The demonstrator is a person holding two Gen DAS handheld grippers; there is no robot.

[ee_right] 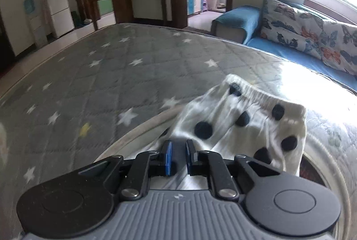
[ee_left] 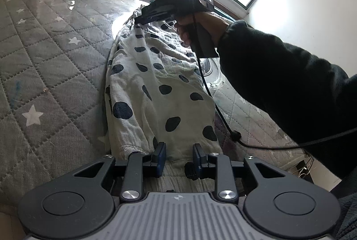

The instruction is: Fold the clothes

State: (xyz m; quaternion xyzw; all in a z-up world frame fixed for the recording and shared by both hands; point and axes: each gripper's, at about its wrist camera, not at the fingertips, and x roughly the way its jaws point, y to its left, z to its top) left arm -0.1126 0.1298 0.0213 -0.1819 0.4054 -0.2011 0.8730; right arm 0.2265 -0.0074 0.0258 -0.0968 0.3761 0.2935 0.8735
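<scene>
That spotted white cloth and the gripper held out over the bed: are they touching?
Touching. In the left wrist view the right gripper has the far edge of the spotted cloth pinched in its closed tips.

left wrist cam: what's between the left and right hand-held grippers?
In the left wrist view, only the polka-dot garment spans from the left hand-held gripper to the right hand-held gripper, lying on the star-quilted mattress. Nothing else lies between them.
</scene>
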